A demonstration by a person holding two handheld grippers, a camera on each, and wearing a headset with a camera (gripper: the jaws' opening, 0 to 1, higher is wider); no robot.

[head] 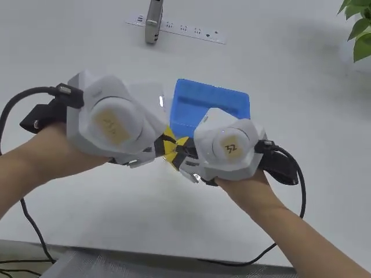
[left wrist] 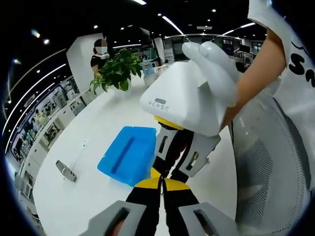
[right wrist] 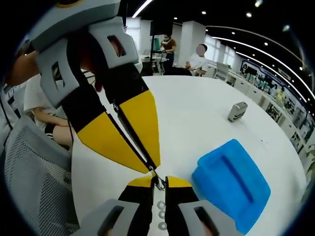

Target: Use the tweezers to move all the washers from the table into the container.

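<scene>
Here, both grippers are meeting tip to tip over the white table (head: 290, 75), just on the near side of the blue container (head: 208, 107), which is sitting open side up in the middle of the table. The left gripper (left wrist: 161, 189) is coming in from the left, gripped by the left hand (head: 46, 145), and its yellow-tipped jaws are pressing together on a thin dark pair of tweezers (right wrist: 130, 132). The tweezers are slanting down out of those jaws, and their point is ending right between the tips of the right gripper (right wrist: 159, 187). The right gripper is coming in from the right, gripped by the right hand (head: 243, 185). Its jaws are standing a narrow slit apart with the tweezer point in that slit, and I cannot tell whether the pads are actually pressing on it. In the right gripper view, 3 small washers (right wrist: 161, 215) are lying in a short row on the table directly under that slit, apart from the container. At the far edge a white power strip (head: 185, 28) is lying with a grey device (head: 153, 23) standing on its left end. A green plant (head: 359, 29) is showing at the far right corner.
</scene>
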